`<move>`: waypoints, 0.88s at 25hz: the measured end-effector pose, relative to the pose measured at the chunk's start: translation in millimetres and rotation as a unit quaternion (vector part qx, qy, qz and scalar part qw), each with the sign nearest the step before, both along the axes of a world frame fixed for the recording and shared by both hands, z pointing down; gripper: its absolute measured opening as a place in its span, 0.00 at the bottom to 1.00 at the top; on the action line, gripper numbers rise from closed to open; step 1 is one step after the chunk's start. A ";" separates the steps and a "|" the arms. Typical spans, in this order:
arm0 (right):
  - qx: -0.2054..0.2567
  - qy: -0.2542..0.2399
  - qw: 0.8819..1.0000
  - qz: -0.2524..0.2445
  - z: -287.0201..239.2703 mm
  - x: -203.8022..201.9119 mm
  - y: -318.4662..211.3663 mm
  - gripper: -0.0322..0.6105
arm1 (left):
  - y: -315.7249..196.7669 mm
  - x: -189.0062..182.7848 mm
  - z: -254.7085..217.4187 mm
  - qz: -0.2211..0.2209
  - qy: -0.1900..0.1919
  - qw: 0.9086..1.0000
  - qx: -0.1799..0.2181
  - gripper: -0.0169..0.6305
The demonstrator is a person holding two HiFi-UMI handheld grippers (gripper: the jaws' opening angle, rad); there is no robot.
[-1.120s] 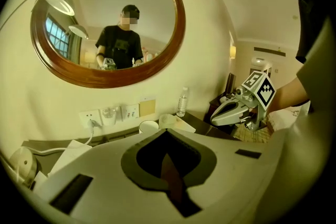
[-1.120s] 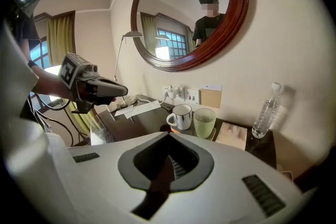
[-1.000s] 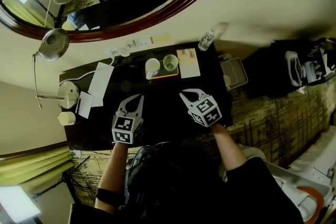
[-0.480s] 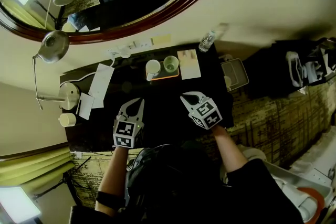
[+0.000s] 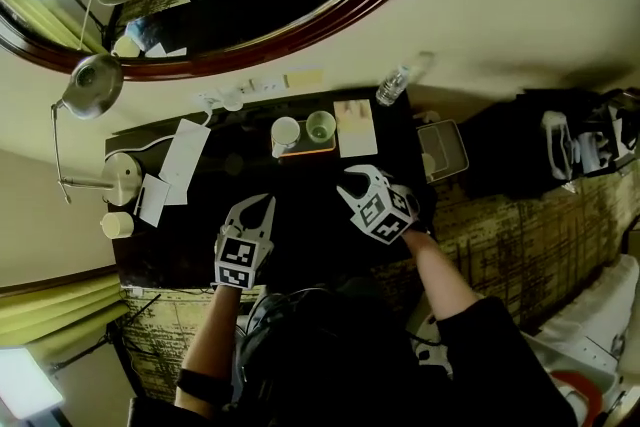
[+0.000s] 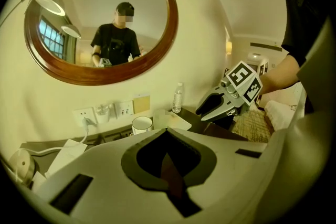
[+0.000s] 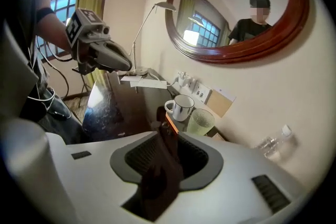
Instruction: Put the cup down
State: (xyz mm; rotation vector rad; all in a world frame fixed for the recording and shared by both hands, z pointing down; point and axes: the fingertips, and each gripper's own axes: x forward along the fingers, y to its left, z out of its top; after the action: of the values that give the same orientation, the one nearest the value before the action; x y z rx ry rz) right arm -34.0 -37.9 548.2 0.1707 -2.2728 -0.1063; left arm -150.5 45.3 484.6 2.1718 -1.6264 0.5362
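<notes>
The white mug [image 5: 285, 132] already stands on its tray [image 5: 310, 150] at upper centre, so we judge it best to steer the pressed-together left gripper [image 5: 262, 204] and the right gripper [image 5: 353, 178] (its jaws have just been opening, nothing between them) clear of it.

Glossy dark desk top [image 5: 300, 205], polished wooden mirror frame [image 6: 105, 80], glazed white mug [image 7: 182, 107], frosted green tumbler [image 7: 200, 122].
</notes>
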 end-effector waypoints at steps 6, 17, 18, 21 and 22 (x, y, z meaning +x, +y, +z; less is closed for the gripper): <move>0.026 0.056 0.994 -0.088 12.2 -12.3 -29.3 0.52 | -8.7 14.7 11.7 -0.007 0.009 1.000 -0.002 0.03; 0.034 0.107 0.978 -0.177 41.0 -58.9 -88.9 0.89 | -38.6 22.3 35.6 -0.052 0.016 0.998 0.002 0.03; 0.030 0.108 0.977 -0.182 44.6 -63.4 -93.0 0.89 | -39.9 22.1 37.5 -0.057 0.016 0.998 0.001 0.03; 0.027 0.111 0.974 -0.196 51.6 -76.0 -105.5 0.90 | -42.0 23.3 44.8 -0.066 0.018 0.998 -0.006 0.03; 0.028 0.113 0.972 -0.204 53.8 -79.8 -109.1 0.90 | -42.4 23.7 46.6 -0.069 0.018 0.997 -0.008 0.03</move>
State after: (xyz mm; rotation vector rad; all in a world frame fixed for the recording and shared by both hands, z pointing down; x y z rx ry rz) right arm -113.9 -147.0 601.9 -0.2700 -2.0474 -0.3859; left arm -126.8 2.9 531.2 2.0282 -1.7310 0.4646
